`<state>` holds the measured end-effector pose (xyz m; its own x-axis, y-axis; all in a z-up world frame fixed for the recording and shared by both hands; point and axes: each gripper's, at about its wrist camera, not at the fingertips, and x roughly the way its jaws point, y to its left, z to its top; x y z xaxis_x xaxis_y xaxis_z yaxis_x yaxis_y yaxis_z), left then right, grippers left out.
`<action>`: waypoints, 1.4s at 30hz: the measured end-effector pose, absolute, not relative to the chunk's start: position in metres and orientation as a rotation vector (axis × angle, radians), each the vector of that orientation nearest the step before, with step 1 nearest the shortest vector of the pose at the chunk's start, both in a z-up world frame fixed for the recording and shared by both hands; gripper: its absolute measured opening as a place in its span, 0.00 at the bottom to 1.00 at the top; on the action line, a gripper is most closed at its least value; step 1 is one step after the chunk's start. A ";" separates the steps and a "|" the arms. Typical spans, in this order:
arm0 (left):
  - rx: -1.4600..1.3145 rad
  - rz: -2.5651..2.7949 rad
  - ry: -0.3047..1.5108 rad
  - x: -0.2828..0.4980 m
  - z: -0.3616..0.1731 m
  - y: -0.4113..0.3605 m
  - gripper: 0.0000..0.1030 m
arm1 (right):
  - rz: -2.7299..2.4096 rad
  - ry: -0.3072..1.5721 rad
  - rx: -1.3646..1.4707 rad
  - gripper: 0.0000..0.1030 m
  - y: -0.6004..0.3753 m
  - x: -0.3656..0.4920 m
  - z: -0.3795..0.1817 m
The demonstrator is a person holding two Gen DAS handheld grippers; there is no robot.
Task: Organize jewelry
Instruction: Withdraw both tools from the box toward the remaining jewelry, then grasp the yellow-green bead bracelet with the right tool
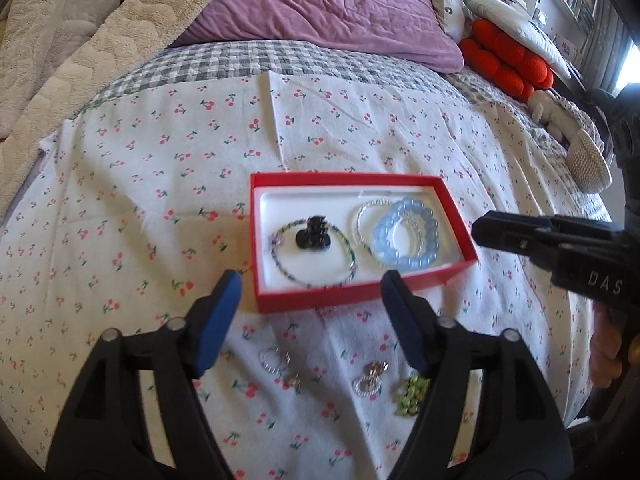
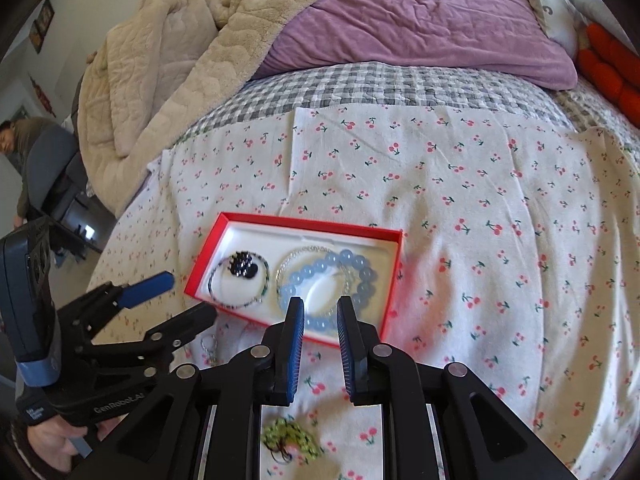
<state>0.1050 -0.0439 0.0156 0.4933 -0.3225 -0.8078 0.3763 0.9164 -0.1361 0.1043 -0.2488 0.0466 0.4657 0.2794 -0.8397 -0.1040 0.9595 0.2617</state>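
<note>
A red box [image 1: 344, 178] with a white lining lies on the cherry-print cloth [image 1: 160, 200]. In it are a blue bead bracelet [image 1: 404, 260], a clear bead bracelet [image 1: 362, 216], a thin multicoloured bracelet [image 1: 352, 256] and a black clip [image 1: 312, 234]. My left gripper [image 1: 312, 282] stands wide open just short of the box's near rim, with nothing between its pads. On the cloth under it lie silver rings [image 1: 274, 358], small sparkly pieces [image 1: 370, 378] and a green bead piece [image 1: 408, 394]. My right gripper [image 2: 321, 306] hovers over the blue bracelet [image 2: 320, 268], its pads a narrow gap apart and holding nothing.
A checked quilt [image 1: 240, 60], a purple pillow [image 1: 340, 4] and a beige blanket [image 2: 160, 60] lie beyond the cloth. Red cushions [image 1: 504, 60] and a woven basket [image 1: 588, 160] sit at the right. A person [image 2: 24, 140] sits in a chair off the bed's left side.
</note>
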 end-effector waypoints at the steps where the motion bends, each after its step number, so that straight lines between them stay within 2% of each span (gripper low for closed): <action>1: 0.065 -0.425 0.968 0.103 0.016 -0.043 0.75 | 0.240 1.062 0.175 0.19 -0.248 0.102 0.047; 3: 0.077 -0.425 0.980 0.099 0.016 -0.039 0.81 | 0.252 1.069 0.154 0.23 -0.246 0.096 0.048; 5: 0.087 -0.418 0.986 0.094 0.016 -0.033 0.82 | 0.261 1.078 0.129 0.31 -0.243 0.090 0.046; 7: 0.092 -0.412 0.991 0.090 0.015 -0.026 0.82 | 0.261 1.073 0.100 0.70 -0.241 0.082 0.046; 8: 0.092 -0.410 0.994 0.088 0.015 -0.022 0.82 | 0.258 1.057 0.086 0.74 -0.239 0.078 0.048; 24: 0.182 -0.376 1.075 0.052 -0.023 0.016 0.83 | 0.279 1.066 -0.124 0.75 -0.232 0.026 0.018; 36: 0.217 -0.424 1.064 0.037 -0.048 -0.001 0.83 | 0.377 1.102 -0.211 0.75 -0.220 0.000 -0.025; 40: 0.254 -0.443 1.044 0.034 -0.050 -0.013 0.83 | 0.404 1.095 -0.234 0.73 -0.216 -0.003 -0.033; 42: 0.257 -0.460 1.037 0.034 -0.050 -0.018 0.83 | 0.417 1.084 -0.239 0.66 -0.214 -0.003 -0.033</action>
<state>0.0340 -0.0181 -0.0498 0.4261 -0.2439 -0.8712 0.4818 0.8763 -0.0097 -0.0028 -0.2145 -0.0329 0.4008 0.2109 -0.8916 -0.4411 0.8974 0.0140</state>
